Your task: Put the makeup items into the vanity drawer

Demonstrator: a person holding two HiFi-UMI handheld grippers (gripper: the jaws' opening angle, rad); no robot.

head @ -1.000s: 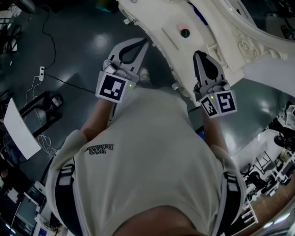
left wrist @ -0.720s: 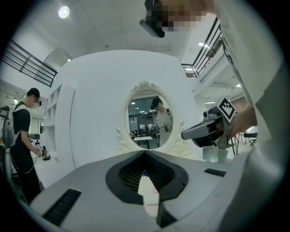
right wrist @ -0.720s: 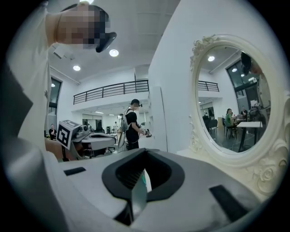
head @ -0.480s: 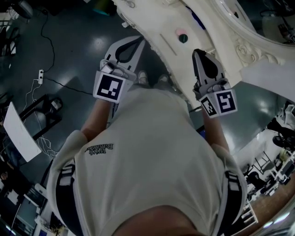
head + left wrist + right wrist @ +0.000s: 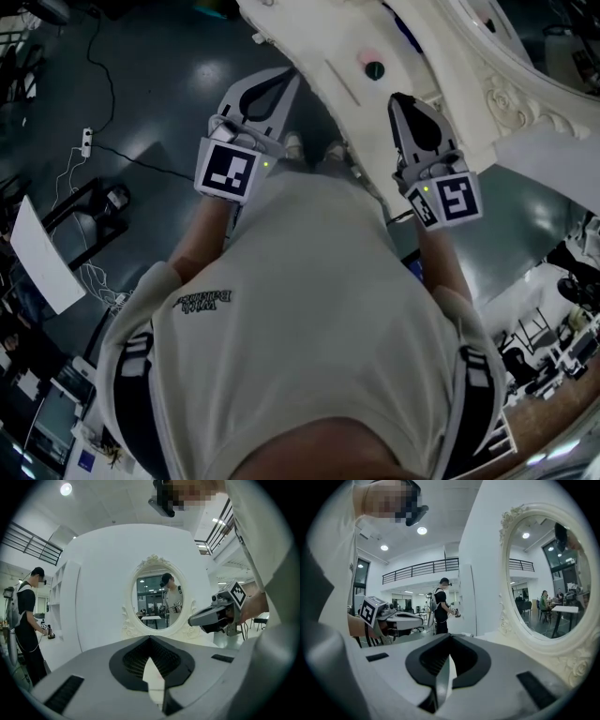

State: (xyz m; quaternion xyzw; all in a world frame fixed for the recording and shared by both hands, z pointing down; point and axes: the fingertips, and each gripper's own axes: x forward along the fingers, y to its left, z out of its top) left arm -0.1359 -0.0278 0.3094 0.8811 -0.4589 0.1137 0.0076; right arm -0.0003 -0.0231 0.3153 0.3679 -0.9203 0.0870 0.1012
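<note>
A white vanity (image 5: 319, 47) stands in front of me, its oval mirror (image 5: 157, 597) facing both grippers. On its top lie a small pink round item (image 5: 368, 57) and a dark green round one (image 5: 377, 69), touching each other. My left gripper (image 5: 292, 82) is held at chest height, left of the vanity's near edge, shut with nothing between its jaws. My right gripper (image 5: 397, 98) is over the vanity's near edge, just below the two items, also shut and holding nothing. Each gripper shows in the other's view: the right gripper (image 5: 211, 616), the left gripper (image 5: 401, 618). I see no drawer.
My own torso in a white shirt (image 5: 309, 328) fills the lower head view. A cable and power strip (image 5: 84, 145) lie on the dark floor at left, near a white panel (image 5: 42, 262). Another person (image 5: 23, 620) stands at shelves beside the vanity. Chairs and desks crowd the lower right.
Almost nothing: both grippers stay shut and nearly still in front of the vanity, and the head view has shifted slightly.
</note>
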